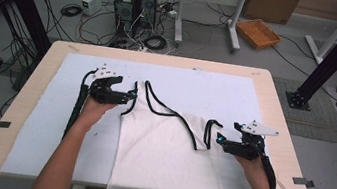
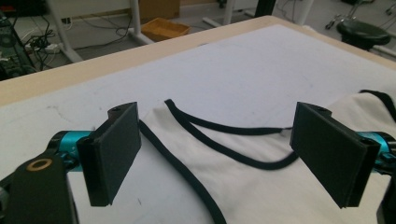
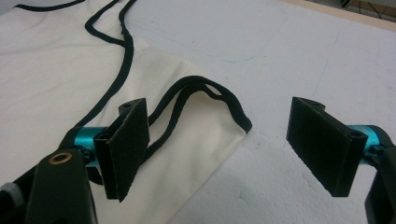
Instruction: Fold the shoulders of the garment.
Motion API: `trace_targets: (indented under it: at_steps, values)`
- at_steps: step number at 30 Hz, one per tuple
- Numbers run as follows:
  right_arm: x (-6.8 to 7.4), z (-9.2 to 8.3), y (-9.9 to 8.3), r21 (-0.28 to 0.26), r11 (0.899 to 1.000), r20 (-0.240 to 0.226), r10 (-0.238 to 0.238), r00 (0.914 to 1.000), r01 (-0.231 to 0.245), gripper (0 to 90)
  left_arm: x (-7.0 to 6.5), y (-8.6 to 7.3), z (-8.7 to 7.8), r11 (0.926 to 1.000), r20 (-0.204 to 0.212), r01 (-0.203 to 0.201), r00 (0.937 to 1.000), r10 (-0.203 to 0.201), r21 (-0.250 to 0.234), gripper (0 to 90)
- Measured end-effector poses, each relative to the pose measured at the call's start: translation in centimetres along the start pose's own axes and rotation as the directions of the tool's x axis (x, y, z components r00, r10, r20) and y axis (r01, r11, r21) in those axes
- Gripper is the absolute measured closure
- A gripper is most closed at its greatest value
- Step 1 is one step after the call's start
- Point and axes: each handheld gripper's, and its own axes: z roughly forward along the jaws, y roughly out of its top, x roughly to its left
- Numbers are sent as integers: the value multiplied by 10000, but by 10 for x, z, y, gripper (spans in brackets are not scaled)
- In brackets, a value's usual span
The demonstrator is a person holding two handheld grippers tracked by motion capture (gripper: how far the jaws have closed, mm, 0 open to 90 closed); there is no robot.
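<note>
Even, diffuse overhead light — bright without harsh glare. The white mat (image 1: 183, 81) reads slightly washed out, with a cool bluish cast in both gripper views. Shadows are soft and short, falling just under the jaws. The high view looks low-resolution and mildly soft; far backgrounds blur.

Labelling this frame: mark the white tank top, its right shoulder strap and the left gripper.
White tank top (image 1: 167, 160), high view, on the plain body cloth.
Right shoulder strap (image 3: 219, 95), right gripper view, on the black trim loop.
Left gripper (image 1: 131, 96), high view, between its fingertips.
</note>
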Motion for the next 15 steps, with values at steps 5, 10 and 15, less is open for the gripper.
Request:
trace_targets:
  at_steps: [5, 10, 15]
  values:
    - [0, 1, 0, 30, 10000, 5, -28, 10000, 28, 211, 5, 11, 28, 9980, -769, 195, 9969, -148, 607, 166]
    - [0, 3, -1, 179, 9998, -62, 20, 10000, -19, 211, 8, 11, 49, 9920, -1268, 137, 9919, 23, 1258, 191]
    - [1, 2, -2, 101, 9999, -127, -51, 9999, 52, 211, 10, 6, 72, 9776, -1561, 159, 9876, 174, 2098, 227]
